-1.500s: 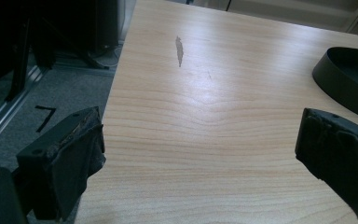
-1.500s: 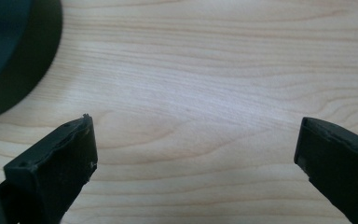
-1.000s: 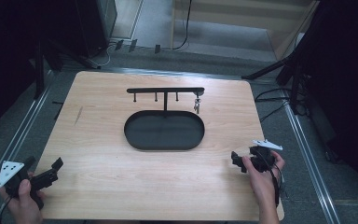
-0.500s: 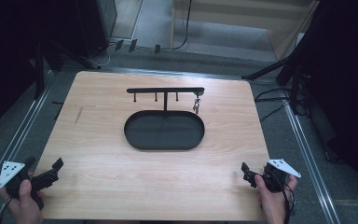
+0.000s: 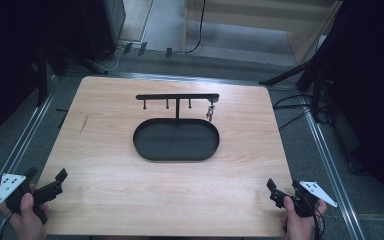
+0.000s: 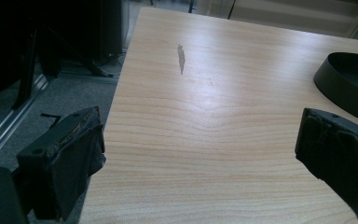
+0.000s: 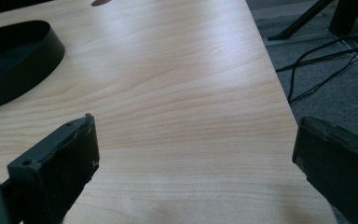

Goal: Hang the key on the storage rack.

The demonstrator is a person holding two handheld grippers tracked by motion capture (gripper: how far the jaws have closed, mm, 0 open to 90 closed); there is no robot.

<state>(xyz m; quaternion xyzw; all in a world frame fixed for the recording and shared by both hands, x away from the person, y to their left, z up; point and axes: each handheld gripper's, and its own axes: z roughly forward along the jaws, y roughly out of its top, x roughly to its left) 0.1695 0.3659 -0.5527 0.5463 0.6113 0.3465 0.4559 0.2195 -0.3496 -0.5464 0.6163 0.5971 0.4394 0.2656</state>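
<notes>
- Since one second ago, the right gripper (image 5: 284, 187) has come back from a place farther in on the table to the near right corner, and the left gripper (image 5: 46, 181) has stayed at the near left corner.
- Both grippers are held in the person's hands, the left hand (image 5: 26, 222) and the right hand (image 5: 297, 226), at the near edge of the wooden table (image 5: 240, 170).
- In the left gripper view the two black jaws stand wide apart, with nothing between them; only bare table wood is seen in the gap.
- In the right gripper view the jaws are also wide apart and hold nothing.
- Ahead of both grippers, well apart from them, the black oval tray (image 5: 176, 140) lies in the middle of the table.
- From the left gripper the tray (image 6: 349, 79) is ahead and to the right; from the right gripper the tray (image 7: 14, 60) is ahead and to the left.
- Beyond the tray stands a black rack (image 5: 177, 97) with a horizontal bar on a post.
- A small bunch of keys (image 5: 210, 112) hangs from the bar at the end nearer to the right gripper's side.
- A dark mark (image 6: 181, 58) is on the wood ahead of the left gripper.
- Black cables (image 7: 321, 60) lie on the grey floor beside the table, to the right of the right gripper.
</notes>
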